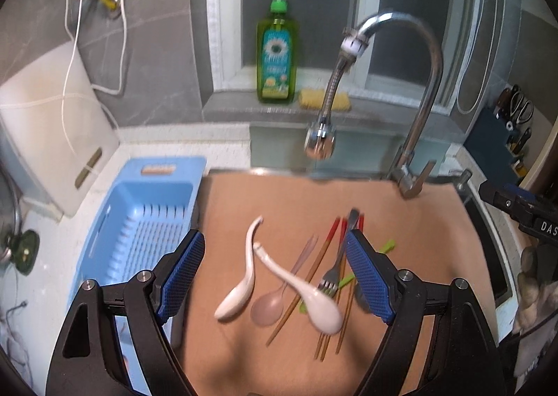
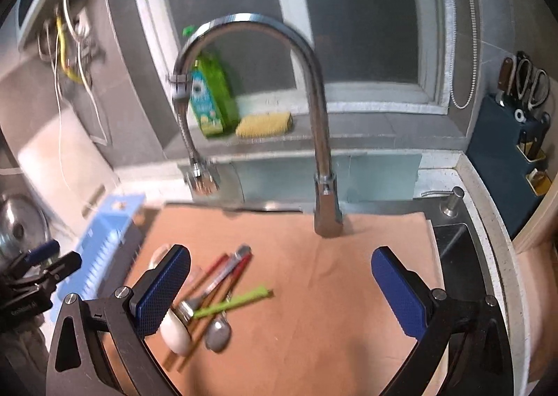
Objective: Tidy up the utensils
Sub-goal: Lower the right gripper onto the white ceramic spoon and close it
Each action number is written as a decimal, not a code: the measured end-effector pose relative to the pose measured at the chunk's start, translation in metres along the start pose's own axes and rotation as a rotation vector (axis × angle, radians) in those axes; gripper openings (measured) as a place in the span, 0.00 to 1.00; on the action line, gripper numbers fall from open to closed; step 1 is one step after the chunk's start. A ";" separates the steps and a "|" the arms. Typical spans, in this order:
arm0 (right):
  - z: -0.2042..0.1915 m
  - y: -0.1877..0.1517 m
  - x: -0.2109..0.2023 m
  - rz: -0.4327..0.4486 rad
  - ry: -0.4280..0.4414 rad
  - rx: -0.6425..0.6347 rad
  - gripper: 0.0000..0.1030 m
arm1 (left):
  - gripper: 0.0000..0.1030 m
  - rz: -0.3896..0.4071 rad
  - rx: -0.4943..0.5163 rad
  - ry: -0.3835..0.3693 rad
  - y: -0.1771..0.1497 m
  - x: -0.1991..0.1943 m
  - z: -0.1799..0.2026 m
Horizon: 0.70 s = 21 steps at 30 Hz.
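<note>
A pile of utensils lies on a brown board [image 1: 401,221] over the sink. In the left wrist view I see two white spoons [image 1: 240,288] [image 1: 314,298], a translucent pink spoon [image 1: 275,298], a metal fork [image 1: 334,267], red-tipped chopsticks [image 1: 324,249] and a green utensil [image 1: 387,246]. My left gripper [image 1: 275,277] is open and empty, hovering above the pile. My right gripper [image 2: 279,291] is open and empty above the board [image 2: 331,274], right of the pile: chopsticks [image 2: 223,274], a metal spoon [image 2: 218,329], a green utensil [image 2: 233,301]. A blue basket [image 1: 139,221] stands left of the board.
A chrome faucet [image 1: 425,99] with a hose head [image 1: 321,141] rises behind the board. A green soap bottle [image 1: 277,57] and yellow sponge [image 1: 324,99] sit on the sill. A blue knife block [image 2: 512,158] stands at the right. A white appliance [image 1: 48,124] stands at the left.
</note>
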State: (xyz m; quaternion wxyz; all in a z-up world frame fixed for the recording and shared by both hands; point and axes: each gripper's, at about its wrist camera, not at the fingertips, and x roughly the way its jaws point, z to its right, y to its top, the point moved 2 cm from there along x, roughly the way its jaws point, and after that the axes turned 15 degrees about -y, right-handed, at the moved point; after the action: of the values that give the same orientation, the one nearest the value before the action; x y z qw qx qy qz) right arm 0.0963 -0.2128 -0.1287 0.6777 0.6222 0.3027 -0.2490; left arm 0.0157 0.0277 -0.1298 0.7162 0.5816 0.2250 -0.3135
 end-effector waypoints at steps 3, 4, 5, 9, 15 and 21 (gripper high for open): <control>-0.003 -0.006 0.010 -0.040 0.018 -0.016 0.99 | 0.80 -0.039 -0.030 -0.008 -0.012 0.007 -0.007; -0.005 -0.007 0.013 -0.055 0.037 -0.022 0.99 | 0.80 -0.053 -0.045 -0.011 -0.017 0.008 -0.010; -0.006 -0.008 0.016 -0.065 0.051 -0.030 0.99 | 0.80 -0.063 -0.057 -0.012 -0.021 0.010 -0.012; -0.019 -0.010 0.026 -0.102 0.114 -0.078 0.99 | 0.79 -0.095 -0.097 -0.016 -0.037 0.013 -0.019; -0.048 -0.010 0.051 -0.184 0.238 -0.162 0.94 | 0.76 -0.132 -0.158 -0.026 -0.059 0.018 -0.020; -0.079 -0.013 0.083 -0.321 0.345 -0.197 0.76 | 0.63 -0.165 -0.227 -0.063 -0.081 0.028 -0.018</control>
State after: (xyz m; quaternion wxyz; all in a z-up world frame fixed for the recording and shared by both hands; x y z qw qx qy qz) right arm 0.1369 -0.1323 -0.2005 0.6252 0.5305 0.5314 -0.2128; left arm -0.0215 0.0295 -0.2084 0.7557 0.4663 0.2835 -0.3620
